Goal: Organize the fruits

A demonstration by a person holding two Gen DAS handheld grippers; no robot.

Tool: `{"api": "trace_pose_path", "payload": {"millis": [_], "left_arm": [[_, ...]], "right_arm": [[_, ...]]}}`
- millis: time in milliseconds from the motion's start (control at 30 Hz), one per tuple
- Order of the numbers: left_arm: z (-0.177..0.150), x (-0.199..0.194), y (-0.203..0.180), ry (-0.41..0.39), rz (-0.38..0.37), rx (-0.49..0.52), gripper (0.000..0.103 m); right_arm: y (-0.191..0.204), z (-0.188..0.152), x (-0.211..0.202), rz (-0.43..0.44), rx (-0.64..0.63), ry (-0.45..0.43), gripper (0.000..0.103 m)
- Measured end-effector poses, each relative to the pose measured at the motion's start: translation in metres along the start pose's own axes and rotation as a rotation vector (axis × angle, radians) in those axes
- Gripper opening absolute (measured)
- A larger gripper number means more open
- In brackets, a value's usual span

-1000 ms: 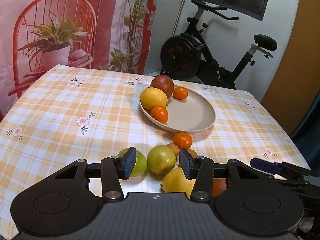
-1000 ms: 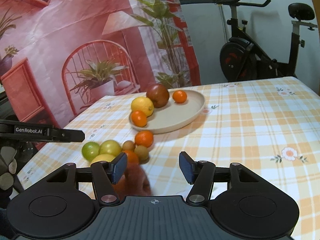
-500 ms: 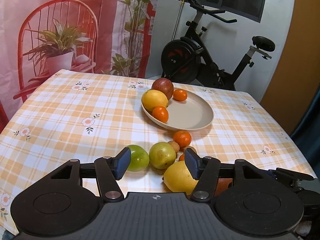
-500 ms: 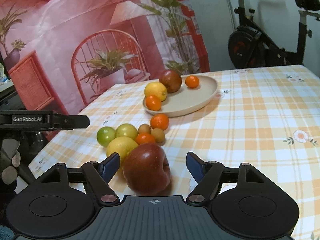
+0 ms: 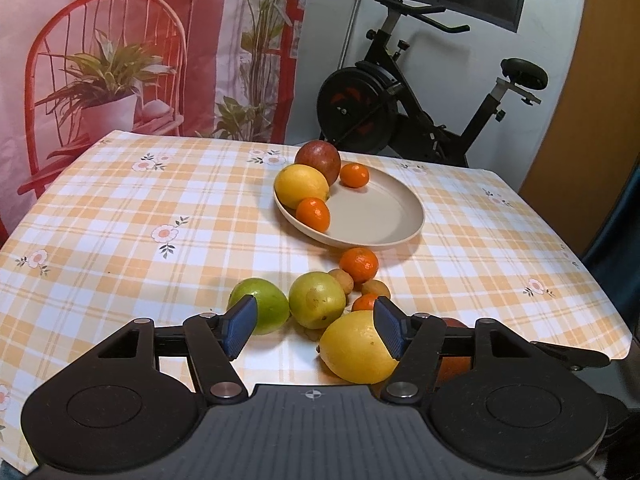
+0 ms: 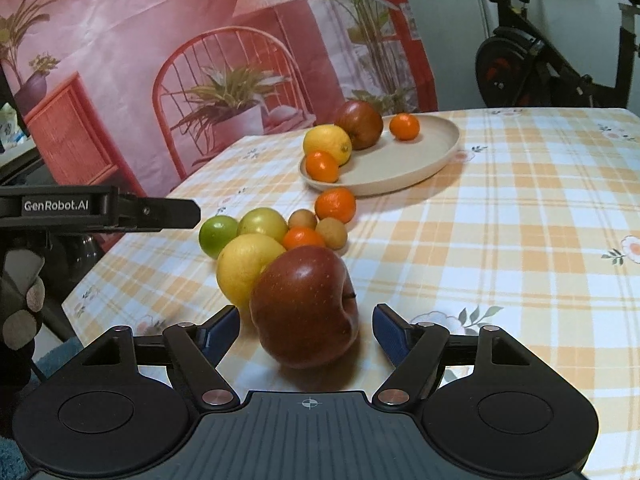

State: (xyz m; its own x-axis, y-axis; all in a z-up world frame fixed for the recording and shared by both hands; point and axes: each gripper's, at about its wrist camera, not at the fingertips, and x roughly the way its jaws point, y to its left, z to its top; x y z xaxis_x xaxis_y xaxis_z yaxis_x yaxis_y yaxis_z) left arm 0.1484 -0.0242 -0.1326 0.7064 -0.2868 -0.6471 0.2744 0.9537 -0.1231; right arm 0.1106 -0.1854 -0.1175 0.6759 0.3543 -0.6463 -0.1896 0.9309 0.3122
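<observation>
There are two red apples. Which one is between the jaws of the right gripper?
The dark red apple lying on the checked tablecloth stands between the open jaws, untouched. The other red apple sits far away on the beige plate.

Left gripper jaws opening, nothing clamped; lemon at 5 o'clock, touching right pad. Green lime at 10 o'clock. Plate at 12, on worktop.

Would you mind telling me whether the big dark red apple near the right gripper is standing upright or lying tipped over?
Tipped. The big dark red apple lies on its side on the checked tablecloth, its stem pointing sideways toward the right.
</observation>
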Motion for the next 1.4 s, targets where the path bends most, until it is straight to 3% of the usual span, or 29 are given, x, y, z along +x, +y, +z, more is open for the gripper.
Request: {"api": "trace_pose_path", "payload": {"millis": [200, 333, 567, 833, 1167, 1400], "left_arm": [[-0.001, 0.002, -0.001, 0.008, -0.003, -0.001, 0.067], [-0.002, 0.003, -0.002, 0.012, -0.005, -0.001, 0.067], [-0.003, 0.003, -0.004, 0.014, -0.011, 0.007, 0.067], [-0.003, 0.004, -0.003, 0.019, -0.014, -0.003, 0.067], [0.014, 0.024, -0.013, 0.071, -0.112, -0.027, 0.065], [0.028, 0.047, -0.043, 0.126, -0.161, 0.043, 0.065]], "right_arm": [[0.002, -0.003, 0.007, -0.001, -0.019, 0.020, 0.068], [0.002, -0.004, 0.008, -0.009, -0.031, 0.019, 0.057], [0.005, -0.004, 0.008, -0.020, -0.075, 0.020, 0.056], [0.004, -0.002, 0.001, -0.149, -0.154, -0.024, 0.055], [0.017, -0.005, 0.004, -0.196, -0.279, -0.018, 0.055], [0.017, -0.007, 0.004, -0.196, -0.294, -0.020, 0.055]]}}
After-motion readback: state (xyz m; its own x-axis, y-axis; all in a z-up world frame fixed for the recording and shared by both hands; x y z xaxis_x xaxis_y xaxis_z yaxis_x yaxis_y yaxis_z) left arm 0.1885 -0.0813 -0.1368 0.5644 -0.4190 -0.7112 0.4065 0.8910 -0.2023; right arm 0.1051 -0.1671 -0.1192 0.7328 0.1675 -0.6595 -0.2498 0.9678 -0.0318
